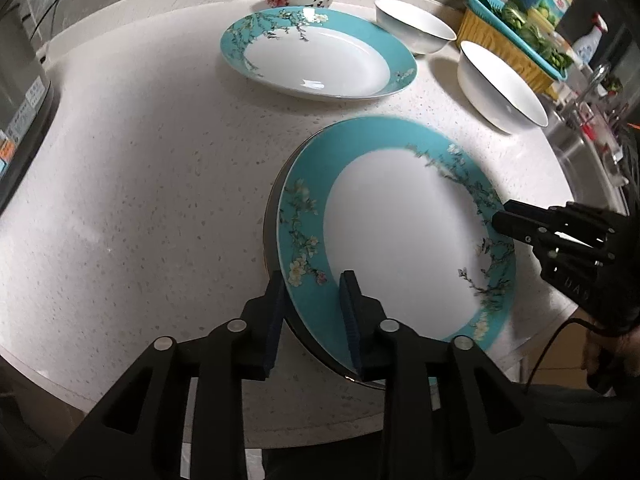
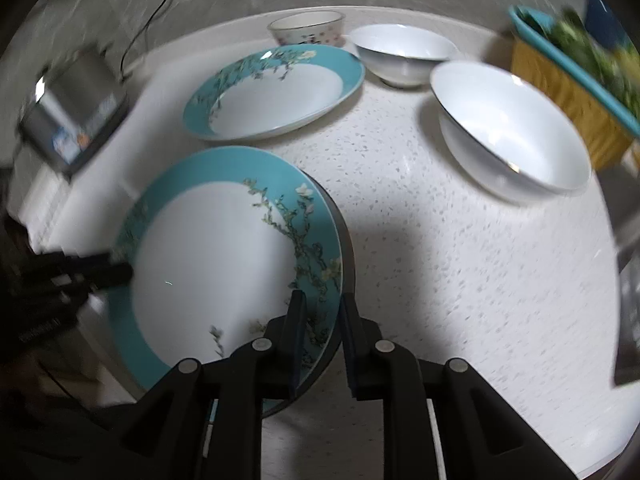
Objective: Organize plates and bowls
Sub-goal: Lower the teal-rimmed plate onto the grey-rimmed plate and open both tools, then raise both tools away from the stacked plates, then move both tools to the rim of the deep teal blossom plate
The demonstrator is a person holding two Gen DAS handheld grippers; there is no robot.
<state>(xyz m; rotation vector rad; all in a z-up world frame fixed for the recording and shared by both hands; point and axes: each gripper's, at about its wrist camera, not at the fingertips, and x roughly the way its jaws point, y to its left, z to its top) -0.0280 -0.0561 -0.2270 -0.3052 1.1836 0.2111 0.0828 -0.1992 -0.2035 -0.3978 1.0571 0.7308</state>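
The left gripper and the right gripper each pinch an opposite rim of the tilted teal plate above the speckled counter; behind, the second teal plate and the three bowls are empty; the yellow basket holds green vegetables.

Right-wrist view motion-blurred; basket cut by edge; appliance labels unreadable.

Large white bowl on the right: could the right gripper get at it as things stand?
Probably not yet. The right gripper has its jaws on the rim of the near plate, which looks tilted up. The way to the large white bowl is bare counter, so once freed, likely yes.
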